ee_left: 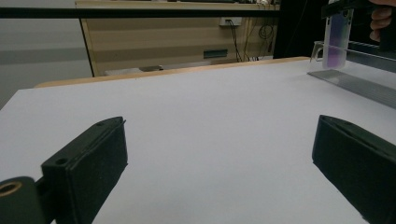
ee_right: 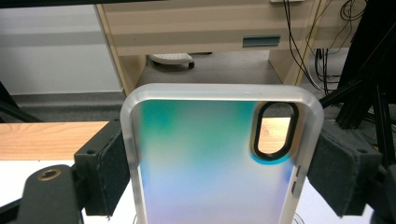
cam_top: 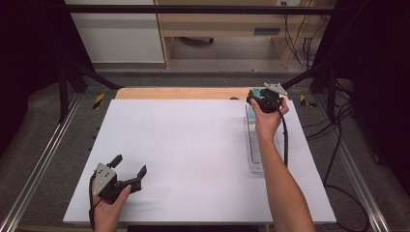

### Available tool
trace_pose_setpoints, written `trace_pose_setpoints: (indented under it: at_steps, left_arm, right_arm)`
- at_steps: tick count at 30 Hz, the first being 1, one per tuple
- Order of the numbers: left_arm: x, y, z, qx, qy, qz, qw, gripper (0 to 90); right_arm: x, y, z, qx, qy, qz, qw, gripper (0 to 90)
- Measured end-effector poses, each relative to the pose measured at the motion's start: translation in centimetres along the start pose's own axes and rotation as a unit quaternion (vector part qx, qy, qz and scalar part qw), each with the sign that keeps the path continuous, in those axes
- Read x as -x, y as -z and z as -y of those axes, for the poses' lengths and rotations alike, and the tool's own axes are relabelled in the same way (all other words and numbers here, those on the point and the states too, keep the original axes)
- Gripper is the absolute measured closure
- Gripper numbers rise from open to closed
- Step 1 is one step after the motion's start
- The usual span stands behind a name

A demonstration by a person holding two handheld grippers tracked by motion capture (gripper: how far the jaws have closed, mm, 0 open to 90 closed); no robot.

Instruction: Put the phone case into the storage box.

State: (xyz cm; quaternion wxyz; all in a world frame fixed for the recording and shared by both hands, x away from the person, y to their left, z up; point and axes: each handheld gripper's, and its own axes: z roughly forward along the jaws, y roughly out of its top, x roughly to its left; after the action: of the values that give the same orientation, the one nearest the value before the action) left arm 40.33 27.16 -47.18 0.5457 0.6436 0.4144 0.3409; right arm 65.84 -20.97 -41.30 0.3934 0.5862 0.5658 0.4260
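A: Two grippers, quick. Right gripper (ee_right: pixel 219 168): black foam-faced pads clamped on both long edges of a phone case (ee_right: pixel 219 163), centre of the right gripper view.

B: Case material?

A: Frosted translucent plastic rim, rounded corners, glossy back fading teal to blue to lilac. Oval camera cutout with a black border, upper right of the case. Held upright.

B: Where in the high view?

A: Upper right, right gripper (cam_top: pixel 263 99) at the far end of a clear acrylic tray (cam_top: pixel 255 154), a long narrow rectangle lying on the table's right side. Grey three-cornered plate on top, ribbed black cable trailing down along the forearm.

B: Left one?

A: Left gripper (cam_top: pixel 129 166), lower left of the high view, jaws spread wide, nothing between them. Left gripper view: matte black blocky pads (ee_left: pixel 95 158) with screw holes, hovering low over the table (cam_top: pixel 193 159).

B: Table?

A: Flat matte white board, smooth, with a pale wood strip along its far edge.
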Motion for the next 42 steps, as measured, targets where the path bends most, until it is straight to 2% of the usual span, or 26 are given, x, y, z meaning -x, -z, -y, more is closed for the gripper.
trace_pose_setpoints:
  at_steps: [7, 20, 42]
  left_arm:
    - [-0.04, 0.03, -0.02, 0.0, -0.001, 0.0, 1.0, 2.9]
    - [0.03, 0.06, -0.07, 0.001, -0.002, 0.002, 1.0, 3.0]
    - [0.17, -0.01, -0.06, -0.002, -0.005, 0.006, 1.0, 3.2]
  right_arm:
    - [-0.29, -0.12, 0.14, -0.002, 0.005, -0.001, 1.0, 17.4]
    - [-0.3, -0.24, 0.11, -0.005, 0.0, 0.0, 1.0, 17.3]
    - [-0.85, -0.67, 0.71, -0.01, 0.016, 0.004, 0.9998, 17.3]
